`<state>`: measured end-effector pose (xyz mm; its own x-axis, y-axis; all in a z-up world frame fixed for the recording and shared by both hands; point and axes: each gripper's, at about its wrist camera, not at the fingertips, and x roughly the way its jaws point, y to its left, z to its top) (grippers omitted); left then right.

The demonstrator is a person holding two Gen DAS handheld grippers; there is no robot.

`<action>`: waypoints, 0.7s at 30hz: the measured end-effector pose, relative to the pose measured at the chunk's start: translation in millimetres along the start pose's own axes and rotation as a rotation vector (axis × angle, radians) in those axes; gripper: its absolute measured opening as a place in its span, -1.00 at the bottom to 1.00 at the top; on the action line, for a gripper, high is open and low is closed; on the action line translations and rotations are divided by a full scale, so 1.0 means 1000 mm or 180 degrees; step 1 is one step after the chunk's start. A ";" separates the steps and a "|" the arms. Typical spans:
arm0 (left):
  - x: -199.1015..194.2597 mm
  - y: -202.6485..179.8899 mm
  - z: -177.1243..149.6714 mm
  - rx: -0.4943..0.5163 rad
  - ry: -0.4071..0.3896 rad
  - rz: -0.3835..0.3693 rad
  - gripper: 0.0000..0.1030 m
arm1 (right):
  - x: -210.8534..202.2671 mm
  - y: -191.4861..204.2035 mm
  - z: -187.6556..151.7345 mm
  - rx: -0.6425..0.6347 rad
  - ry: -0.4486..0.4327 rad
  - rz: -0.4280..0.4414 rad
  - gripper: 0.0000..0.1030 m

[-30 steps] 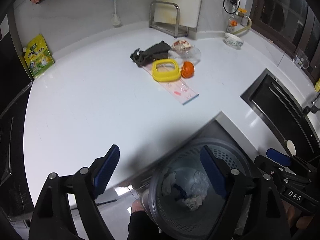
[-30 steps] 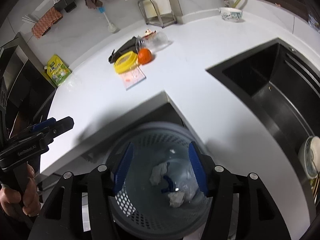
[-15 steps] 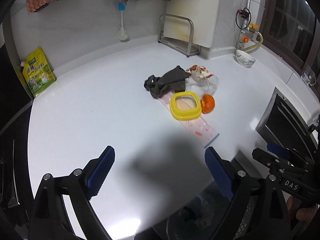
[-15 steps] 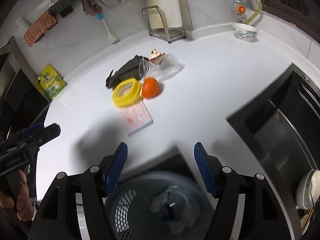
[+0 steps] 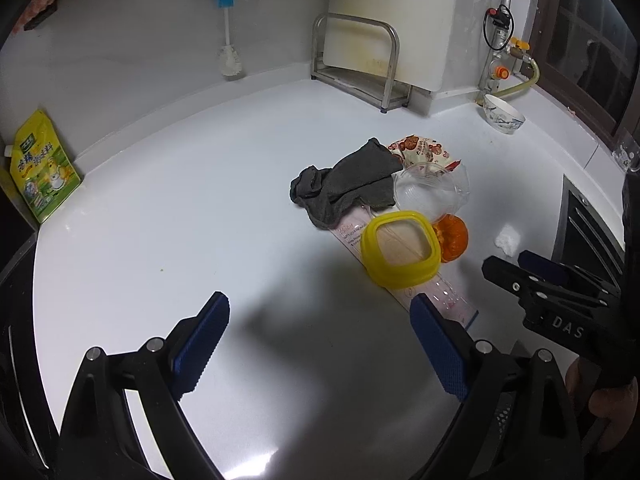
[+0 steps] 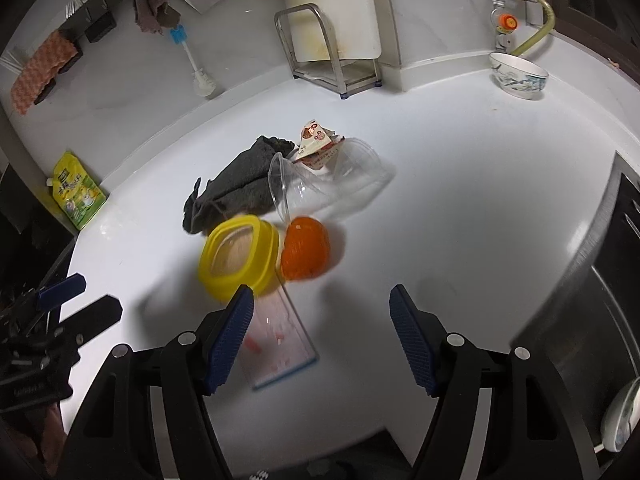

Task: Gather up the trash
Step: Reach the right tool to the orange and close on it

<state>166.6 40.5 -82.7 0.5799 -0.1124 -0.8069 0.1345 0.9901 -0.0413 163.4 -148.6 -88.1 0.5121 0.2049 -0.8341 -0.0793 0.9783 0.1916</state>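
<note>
The white bench (image 5: 168, 208) fills both views now, where a second ago the perforated trash basket sat beneath the tongs; only a sliver of it, if that is what the dark patch is, shows at the near edge of the right wrist view. The dark sink (image 6: 600, 280) is cut off at the right edge. The clutter that was small and far lies close ahead: a dark grey cloth (image 5: 348, 184) at the far left of the pile, a clear plastic cup (image 6: 320, 184) on its side to its right, a yellow-rimmed lid (image 5: 400, 246) nearer, an orange peel (image 6: 306, 252) just right of the lid, and a printed wrapper (image 5: 424, 148) partly hidden behind cloth and cup. A pink-printed flat card (image 6: 280, 340) lies under the lid, its far end covered. The lid and peel are smeared in the right view. A small white scrap (image 5: 507, 238) lies alone toward the sink. The left tongs (image 5: 320, 332) and right tongs (image 6: 322, 328) both stand wide apart with nothing between the pads, having just been opening, the right ones more markedly.
</note>
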 end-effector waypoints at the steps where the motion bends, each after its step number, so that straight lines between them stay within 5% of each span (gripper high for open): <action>1: 0.003 0.001 0.001 0.0009 0.0012 -0.0011 0.75 | 0.004 0.001 0.003 -0.0001 0.0001 0.0001 0.31; 21: 0.032 0.010 0.010 0.0077 0.0170 -0.0118 0.75 | 0.048 0.000 0.020 0.0042 0.0051 -0.0115 0.30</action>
<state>194.9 45.7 -103.0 0.5305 -0.1435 -0.8354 0.1748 0.9829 -0.0579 205.0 -139.2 -117.3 0.5007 0.1700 -0.8488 -0.0497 0.9846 0.1679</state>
